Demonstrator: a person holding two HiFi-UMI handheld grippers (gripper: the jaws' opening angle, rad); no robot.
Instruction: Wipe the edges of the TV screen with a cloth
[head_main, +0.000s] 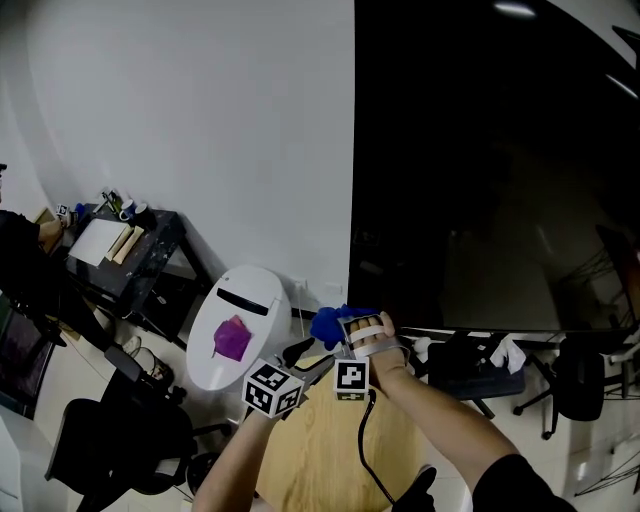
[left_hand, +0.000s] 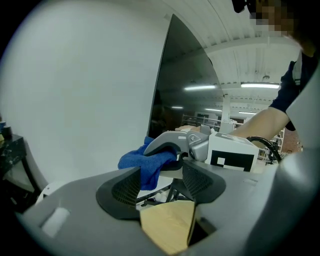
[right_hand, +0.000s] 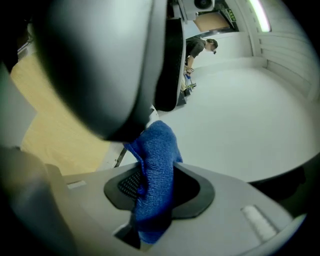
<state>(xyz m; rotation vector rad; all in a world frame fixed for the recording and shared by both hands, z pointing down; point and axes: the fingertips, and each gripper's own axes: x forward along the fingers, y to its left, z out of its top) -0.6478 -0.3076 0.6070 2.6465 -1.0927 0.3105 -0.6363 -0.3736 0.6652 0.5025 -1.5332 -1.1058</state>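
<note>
The big black TV screen (head_main: 495, 165) fills the right of the head view, its left edge (left_hand: 161, 95) running down against the white wall. A blue cloth (head_main: 330, 322) sits right by the screen's lower left corner, and my right gripper (head_main: 347, 325) is shut on it. In the right gripper view the cloth (right_hand: 155, 175) is pinched between the jaws and sticks out past them. My left gripper (head_main: 298, 354) hovers just left of and below the right one. It stands open (left_hand: 161, 182) with nothing between its pads, looking at the right gripper and the cloth (left_hand: 147, 161).
A light wooden table (head_main: 320, 450) lies beneath both grippers. A white bin (head_main: 245, 300) with a purple item in it stands to the left. A dark desk (head_main: 130, 255) with small things on it is farther left. Office chairs (head_main: 575, 385) stand under the TV.
</note>
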